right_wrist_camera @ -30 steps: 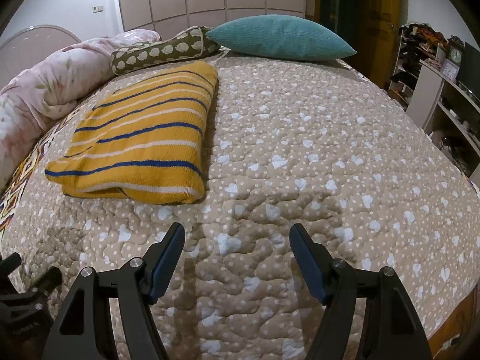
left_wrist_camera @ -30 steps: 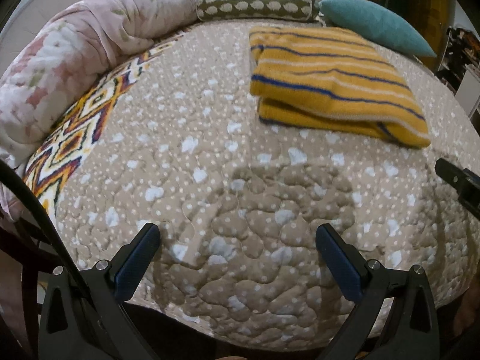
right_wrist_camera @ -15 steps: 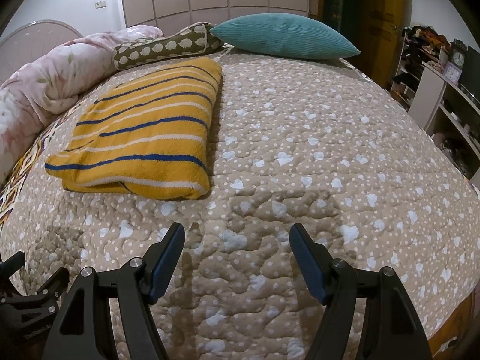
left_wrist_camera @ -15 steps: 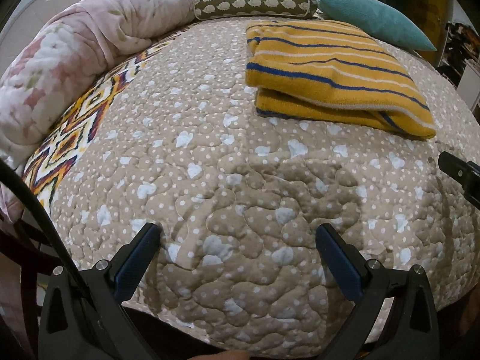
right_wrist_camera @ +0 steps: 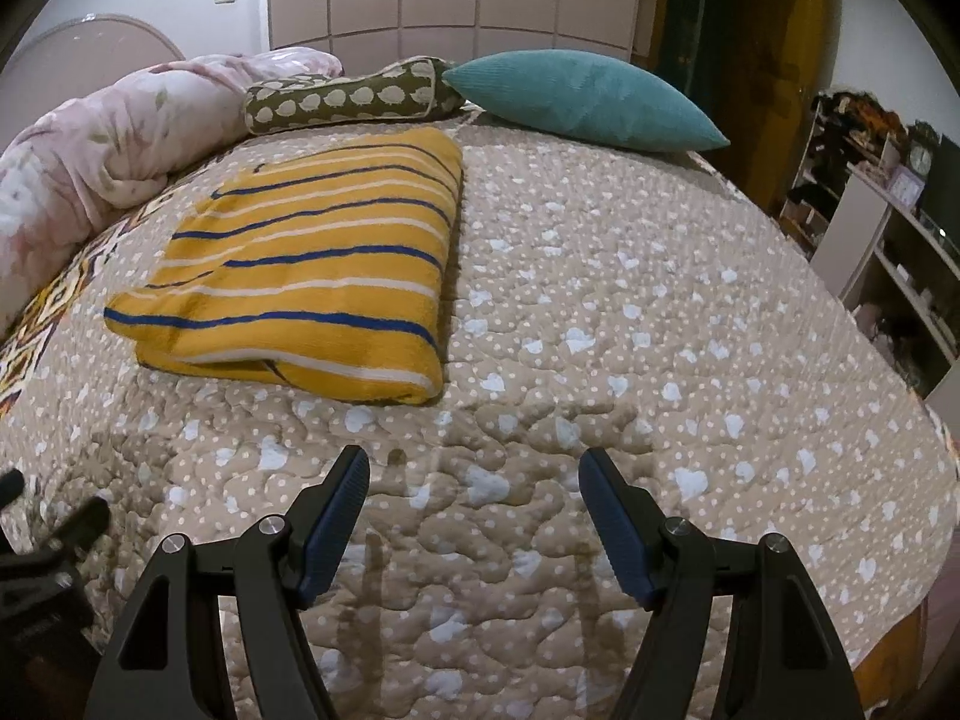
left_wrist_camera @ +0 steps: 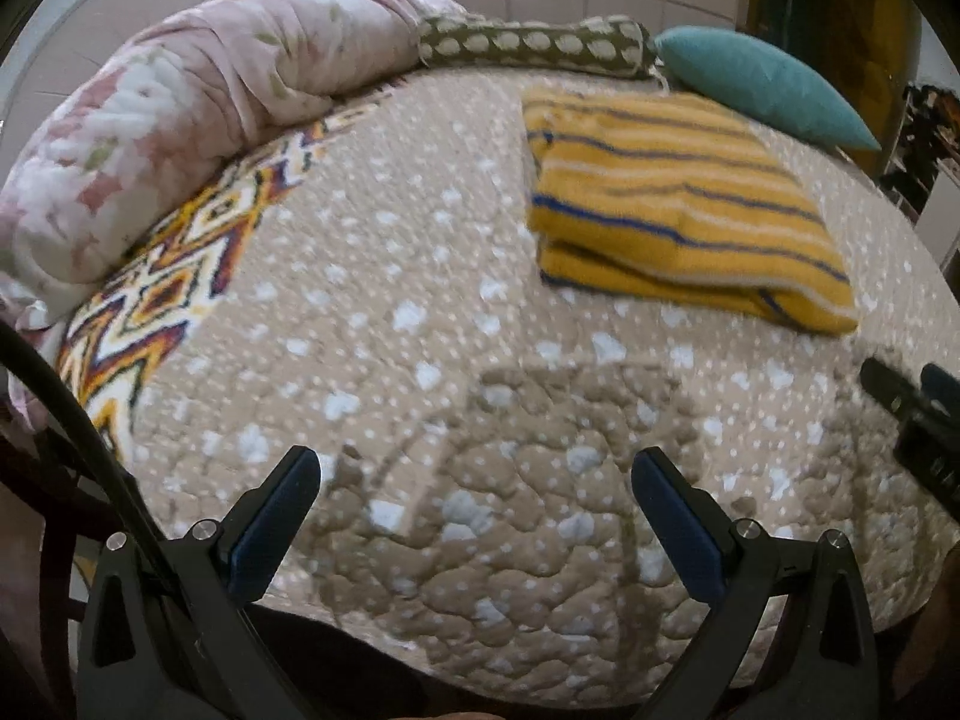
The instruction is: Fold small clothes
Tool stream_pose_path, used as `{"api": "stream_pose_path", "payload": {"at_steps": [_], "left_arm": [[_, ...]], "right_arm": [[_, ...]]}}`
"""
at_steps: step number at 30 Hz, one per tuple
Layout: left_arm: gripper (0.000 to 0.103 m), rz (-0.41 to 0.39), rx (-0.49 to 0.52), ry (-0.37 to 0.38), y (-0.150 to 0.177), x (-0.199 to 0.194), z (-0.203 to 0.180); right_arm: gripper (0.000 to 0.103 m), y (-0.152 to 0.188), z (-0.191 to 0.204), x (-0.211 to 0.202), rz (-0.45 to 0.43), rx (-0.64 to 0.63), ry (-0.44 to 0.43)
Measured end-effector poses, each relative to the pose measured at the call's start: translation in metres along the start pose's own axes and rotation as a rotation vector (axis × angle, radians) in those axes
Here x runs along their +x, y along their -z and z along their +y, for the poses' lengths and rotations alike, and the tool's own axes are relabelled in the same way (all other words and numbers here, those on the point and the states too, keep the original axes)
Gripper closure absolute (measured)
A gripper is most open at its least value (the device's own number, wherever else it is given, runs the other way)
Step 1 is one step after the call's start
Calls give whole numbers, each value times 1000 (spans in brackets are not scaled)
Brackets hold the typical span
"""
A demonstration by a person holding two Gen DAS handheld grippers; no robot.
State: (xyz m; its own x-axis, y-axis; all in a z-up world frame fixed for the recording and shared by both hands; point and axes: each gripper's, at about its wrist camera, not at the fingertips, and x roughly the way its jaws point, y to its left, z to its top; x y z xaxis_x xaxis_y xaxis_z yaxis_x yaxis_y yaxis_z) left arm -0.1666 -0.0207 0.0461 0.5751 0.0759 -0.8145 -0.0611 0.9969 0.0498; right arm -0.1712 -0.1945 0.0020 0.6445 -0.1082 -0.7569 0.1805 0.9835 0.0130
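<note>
Right wrist view: folded yellow garment (right_wrist_camera: 312,264) with blue and white stripes lies flat on the bed's quilt (right_wrist_camera: 630,312), left of centre and far from the gripper. Its long axis runs near-to-far, leaning toward the right at the far end; stripes run across the short way. Rounded folded edge faces near, layers visible along that near edge. Far end points at the spotted bolster (right_wrist_camera: 348,99) and stops just short of it. Teal pillow (right_wrist_camera: 576,99) sits to the bolster's right; rolled pink floral duvet (right_wrist_camera: 102,150) along the far left.

Right gripper (right_wrist_camera: 474,510): jaws wide apart, nothing between them, over bare quilt near the bed's near edge, well apart from the garment.

Left wrist view (some blur): same garment (left_wrist_camera: 678,204) at far right, long axis again near-to-far. Left gripper (left_wrist_camera: 474,510): jaws spread wide, empty, above bare quilt. Zigzag-patterned cloth (left_wrist_camera: 150,300) shows at the left under the duvet. Part of the right gripper shows at the right edge.
</note>
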Motion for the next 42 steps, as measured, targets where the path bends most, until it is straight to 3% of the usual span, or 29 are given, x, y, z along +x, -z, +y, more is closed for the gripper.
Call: {"api": "stream_pose_path", "payload": {"at_steps": [42], "left_arm": [[0, 48, 42, 62, 9, -4, -11]], "right_arm": [[25, 6, 8, -5, 4, -43, 45]]}}
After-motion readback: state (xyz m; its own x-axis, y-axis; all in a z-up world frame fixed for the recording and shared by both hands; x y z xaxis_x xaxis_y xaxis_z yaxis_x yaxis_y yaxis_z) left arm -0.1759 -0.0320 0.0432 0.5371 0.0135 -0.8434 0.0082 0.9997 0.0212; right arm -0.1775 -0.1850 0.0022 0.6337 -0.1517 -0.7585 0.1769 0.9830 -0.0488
